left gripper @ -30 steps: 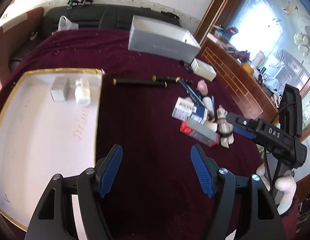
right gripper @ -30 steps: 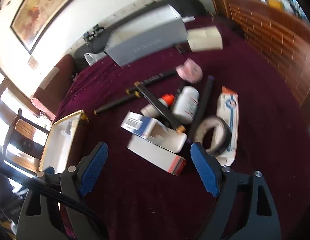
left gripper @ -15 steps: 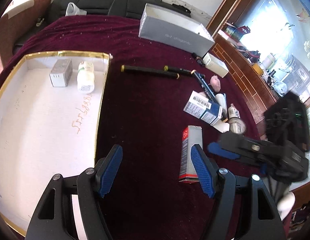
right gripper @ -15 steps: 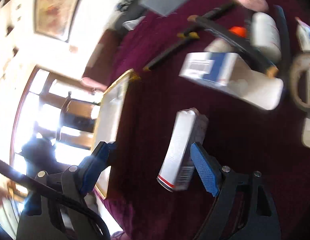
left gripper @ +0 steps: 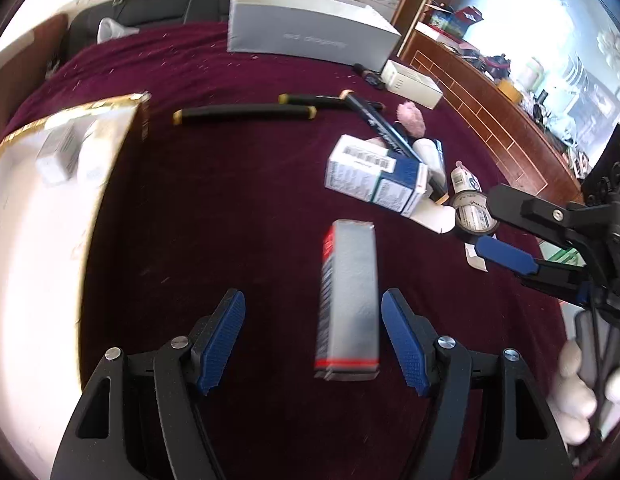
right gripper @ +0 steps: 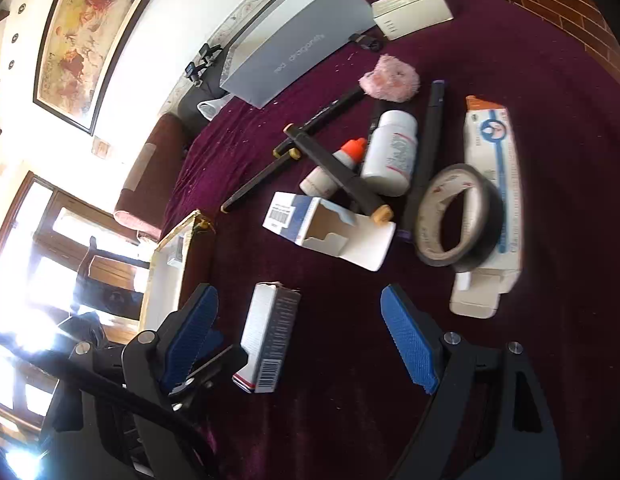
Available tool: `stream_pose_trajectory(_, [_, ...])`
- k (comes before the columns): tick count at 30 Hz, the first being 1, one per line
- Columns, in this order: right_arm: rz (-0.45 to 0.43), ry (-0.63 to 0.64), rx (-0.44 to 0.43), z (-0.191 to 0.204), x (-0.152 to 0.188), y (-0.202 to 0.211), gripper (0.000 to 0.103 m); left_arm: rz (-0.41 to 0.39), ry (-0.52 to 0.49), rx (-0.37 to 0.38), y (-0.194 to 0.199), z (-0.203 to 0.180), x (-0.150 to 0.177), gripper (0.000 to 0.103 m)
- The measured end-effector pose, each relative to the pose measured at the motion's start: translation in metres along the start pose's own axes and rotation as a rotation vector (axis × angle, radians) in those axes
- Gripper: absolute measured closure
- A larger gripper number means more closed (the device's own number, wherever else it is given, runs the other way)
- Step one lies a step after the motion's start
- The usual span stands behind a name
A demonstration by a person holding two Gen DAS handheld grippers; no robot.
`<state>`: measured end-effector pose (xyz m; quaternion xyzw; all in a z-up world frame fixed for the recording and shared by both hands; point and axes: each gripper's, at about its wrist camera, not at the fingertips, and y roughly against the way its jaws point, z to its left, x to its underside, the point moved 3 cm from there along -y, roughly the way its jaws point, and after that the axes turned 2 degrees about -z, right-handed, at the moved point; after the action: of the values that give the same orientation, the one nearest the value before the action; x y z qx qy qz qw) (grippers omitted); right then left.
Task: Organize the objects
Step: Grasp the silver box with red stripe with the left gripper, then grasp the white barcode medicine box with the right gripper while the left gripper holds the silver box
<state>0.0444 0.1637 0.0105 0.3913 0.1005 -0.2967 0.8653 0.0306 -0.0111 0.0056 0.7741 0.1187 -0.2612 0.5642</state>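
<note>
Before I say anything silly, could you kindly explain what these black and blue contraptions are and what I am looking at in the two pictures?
No robot here: a person holds a two-finger grasping tool in each hand, and each tool carries a fisheye camera looking along its fingers. One picture is from the left tool, the other from the right tool. Both stand open and hold nothing. On the dark red cloth lie a slim silver carton, between the left tool's fingers but ungripped, a blue and white box, a tape roll, a white bottle, black pens and a large grey box. At the left sits a gold-rimmed white tray already holding two small items.
</note>
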Motion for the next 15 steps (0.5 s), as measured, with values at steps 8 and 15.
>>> stream_pose_trajectory(8, [-0.006,0.047,0.038,0.003,-0.012,0.005,0.018,-0.002,-0.078,-0.076,-0.021,-0.006,0.002,0.068])
stream_pose_trajectory(15, [0.001,0.114,0.031,0.028,-0.037,-0.024,0.018,0.051,0.021,-0.012,-0.007,0.021,0.011,0.08])
